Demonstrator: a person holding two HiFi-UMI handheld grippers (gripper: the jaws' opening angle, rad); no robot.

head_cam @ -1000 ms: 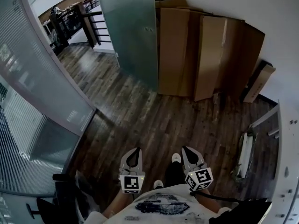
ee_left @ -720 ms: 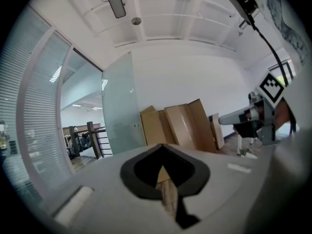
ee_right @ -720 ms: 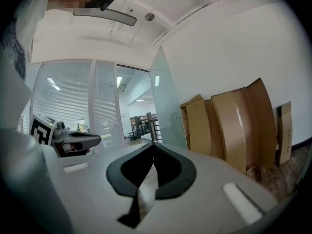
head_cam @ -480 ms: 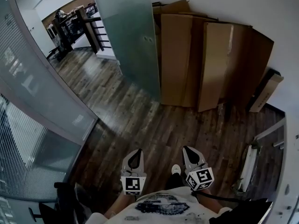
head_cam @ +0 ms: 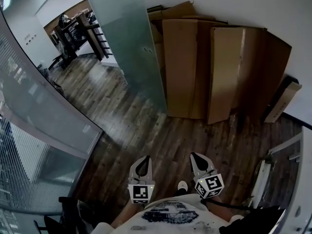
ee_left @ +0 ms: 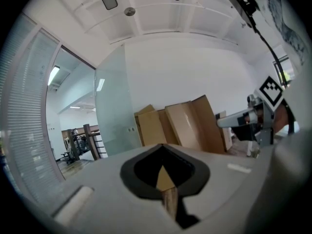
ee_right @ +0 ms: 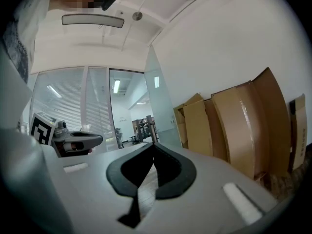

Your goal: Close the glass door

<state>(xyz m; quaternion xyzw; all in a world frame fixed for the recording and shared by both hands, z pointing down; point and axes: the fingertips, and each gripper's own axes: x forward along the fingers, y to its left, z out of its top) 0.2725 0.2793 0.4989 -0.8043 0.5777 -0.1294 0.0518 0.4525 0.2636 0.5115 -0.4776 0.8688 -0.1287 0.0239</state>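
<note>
The wooden floor (head_cam: 146, 126) runs from under my feet out through an open doorway at about 11 o'clock. A long glass partition (head_cam: 44, 116) with blinds behind it fills my whole 9 o'clock side. The glass door (head_cam: 124, 38) is the next biggest thing. It is a tall frosted panel standing open at 11 to 12 o'clock, swung round so that it sits just beside the cardboard sheets (head_cam: 219, 67), which lean on the white wall (head_cam: 234, 4) from 12 to 1 o'clock. The door is well apart from me and neither tool touches it. I judge it heavy and perfectly stiff, so it should swing as one slab once it starts and carry on by its own weight. Its face looks slick, and glass will not forgive a knock on an edge. I would press on it slowly with a broad contact rather than jab it. My left tongs (head_cam: 142, 158) and right tongs (head_cam: 196, 156) sit low at 6 o'clock, side by side and pointing ahead. Each pair is pressed together at the tips with nothing pinched between. Smallest are two round fittings (head_cam: 148, 48) near the door's right-hand edge at mid height. I cannot make out a proper handle, so I would take hold or push near those fittings.
</note>
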